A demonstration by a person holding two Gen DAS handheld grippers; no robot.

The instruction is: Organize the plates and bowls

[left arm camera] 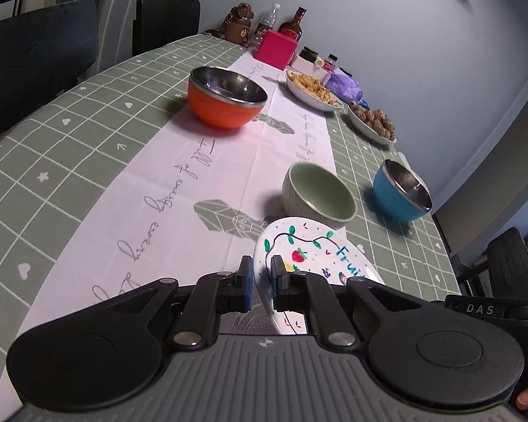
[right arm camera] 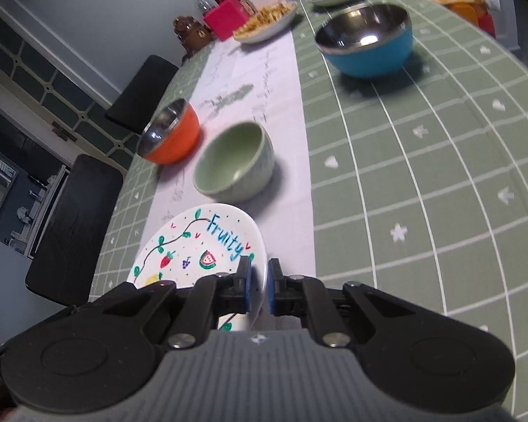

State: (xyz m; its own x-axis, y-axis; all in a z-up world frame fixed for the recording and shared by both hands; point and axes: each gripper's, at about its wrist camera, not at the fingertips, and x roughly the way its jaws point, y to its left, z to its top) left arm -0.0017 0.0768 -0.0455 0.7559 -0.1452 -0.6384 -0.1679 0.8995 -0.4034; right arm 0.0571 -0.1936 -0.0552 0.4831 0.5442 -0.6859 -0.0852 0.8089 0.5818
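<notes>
A white plate (left arm camera: 309,249) painted with fruit and the word "Fruity" is held above the table by both grippers. My left gripper (left arm camera: 262,274) is shut on the plate's left rim. In the right wrist view the same plate (right arm camera: 193,242) shows, with my right gripper (right arm camera: 259,281) shut on its right rim. Just beyond the plate stands a pale green ceramic bowl (left arm camera: 318,195) (right arm camera: 234,161). An orange steel-lined bowl (left arm camera: 227,96) (right arm camera: 170,133) sits farther back on the left. A blue steel-lined bowl (left arm camera: 401,190) (right arm camera: 368,40) stands to the right, near the table edge.
Two white dishes of snacks (left arm camera: 313,89) (left arm camera: 371,123), a pink box (left arm camera: 275,49), bottles (left arm camera: 292,24), a bear-shaped jar (left arm camera: 238,24) and a purple bag (left arm camera: 343,86) crowd the table's far end. Dark chairs (left arm camera: 35,59) line the left side. The green checked cloth (left arm camera: 70,161) has a white runner.
</notes>
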